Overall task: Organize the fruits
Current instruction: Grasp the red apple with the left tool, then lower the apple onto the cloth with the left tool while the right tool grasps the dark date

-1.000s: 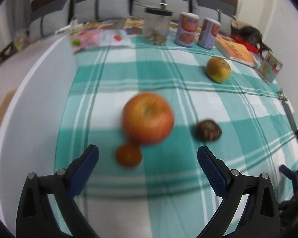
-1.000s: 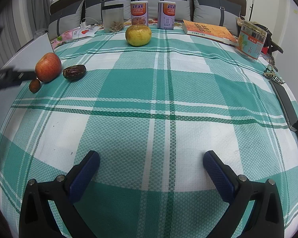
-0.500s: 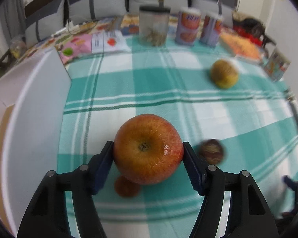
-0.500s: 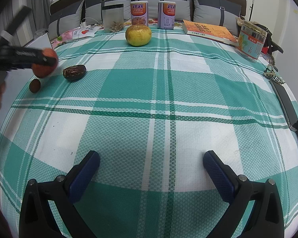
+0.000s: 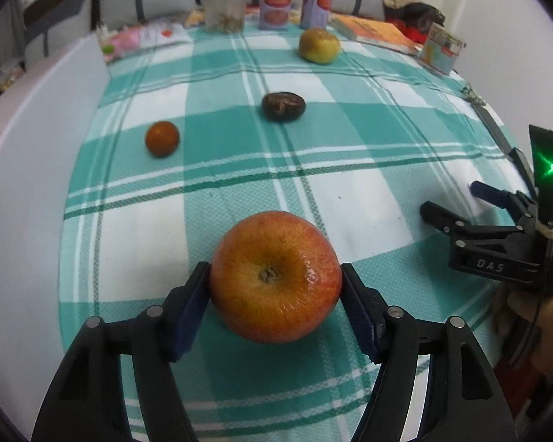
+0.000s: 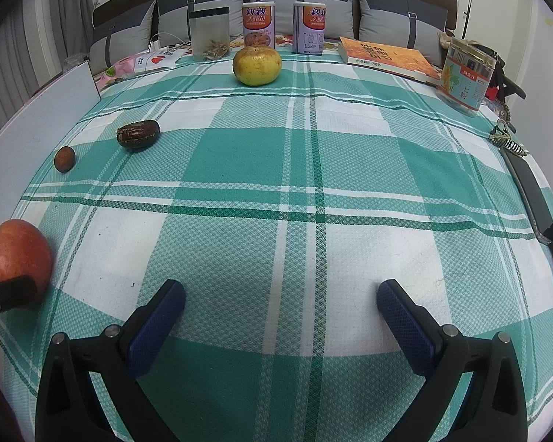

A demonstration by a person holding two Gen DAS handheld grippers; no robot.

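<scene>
The left gripper (image 5: 275,283) is clamped on the red apple (image 5: 275,276), its blue pads (image 5: 190,311) pressed against both sides, the stem end facing the camera. The apple is carried over the near part of the green-and-white checked cloth (image 5: 368,140). Off to its right, the right gripper (image 6: 281,307) hangs over bare cloth with its jaws wide apart and nothing between them. Farther out on the cloth lie a small orange fruit (image 5: 162,138) and a dark wrinkled fruit (image 5: 283,106), a little apart from each other. Well beyond them sits a yellow-green citrus (image 6: 256,65), just in front of two printed cans (image 6: 258,25) and a clear jar (image 6: 210,33).
</scene>
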